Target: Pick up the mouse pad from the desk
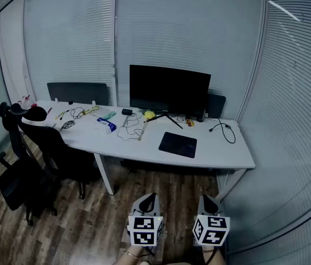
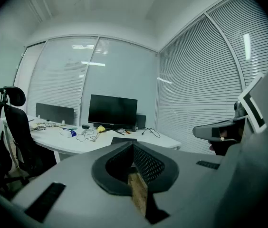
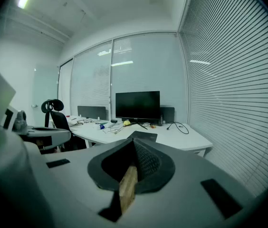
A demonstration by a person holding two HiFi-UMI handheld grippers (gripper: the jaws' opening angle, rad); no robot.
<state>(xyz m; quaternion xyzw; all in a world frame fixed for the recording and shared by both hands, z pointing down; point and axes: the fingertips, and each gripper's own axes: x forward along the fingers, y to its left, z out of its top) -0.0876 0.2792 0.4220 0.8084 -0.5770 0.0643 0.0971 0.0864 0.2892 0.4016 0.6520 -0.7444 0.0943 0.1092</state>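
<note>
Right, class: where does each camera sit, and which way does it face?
Head view: on the head, looking down at the desk; left gripper and right gripper show below.
Left gripper view: on that gripper, facing the desk along shut jaws; right gripper at right.
Right gripper view: likewise, left gripper at left.
All share the mouse pad.

Glass walls (image 1: 172,32) with shut blinds enclose a white desk (image 1: 221,153), black chair (image 1: 45,142) and wood floor (image 1: 89,214).
</note>
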